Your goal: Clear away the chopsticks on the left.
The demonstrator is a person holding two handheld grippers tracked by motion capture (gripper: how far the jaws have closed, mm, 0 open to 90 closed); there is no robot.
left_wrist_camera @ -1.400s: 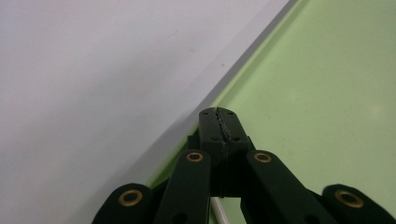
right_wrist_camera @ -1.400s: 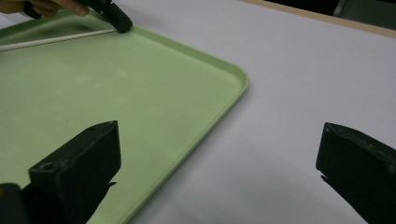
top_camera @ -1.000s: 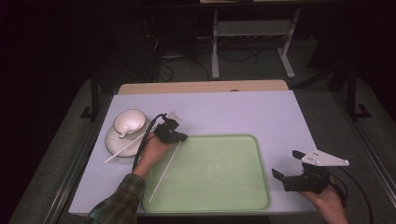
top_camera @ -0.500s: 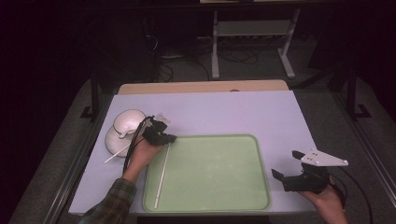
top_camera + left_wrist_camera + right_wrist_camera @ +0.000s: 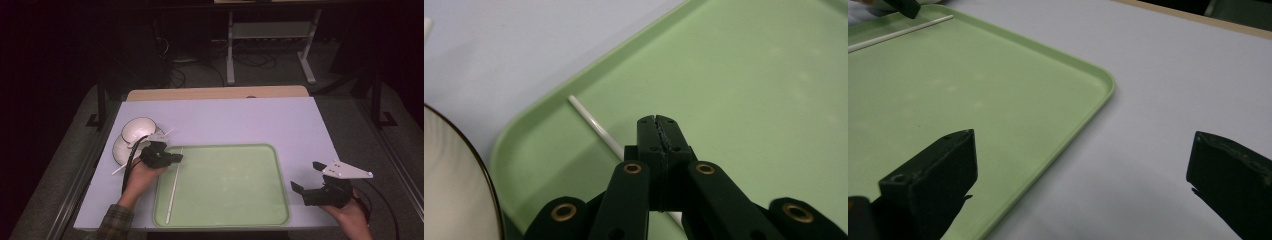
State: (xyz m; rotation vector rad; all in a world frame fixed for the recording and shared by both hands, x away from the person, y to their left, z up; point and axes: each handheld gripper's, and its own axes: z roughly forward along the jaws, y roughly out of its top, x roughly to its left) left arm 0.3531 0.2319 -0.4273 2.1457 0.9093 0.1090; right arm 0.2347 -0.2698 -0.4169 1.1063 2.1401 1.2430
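Note:
A white chopstick lies flat in the green tray, along its left side. My left gripper hovers at the tray's left edge with its jaws shut and nothing between them. In the left gripper view the chopstick runs underneath my left gripper. A second chopstick lies on the table beside two white bowls. My right gripper stands open just off the tray's right edge, near the table front. In its own view my right gripper is spread over the tray's corner.
The light purple mat covers the table behind the tray. A bowl's dark-rimmed edge sits close to the tray's corner. A metal stand and cables lie on the floor beyond the table.
My left gripper has moved left and toward the person. The chopstick that slanted from its jaws now lies straight in the tray. The right gripper has stayed still.

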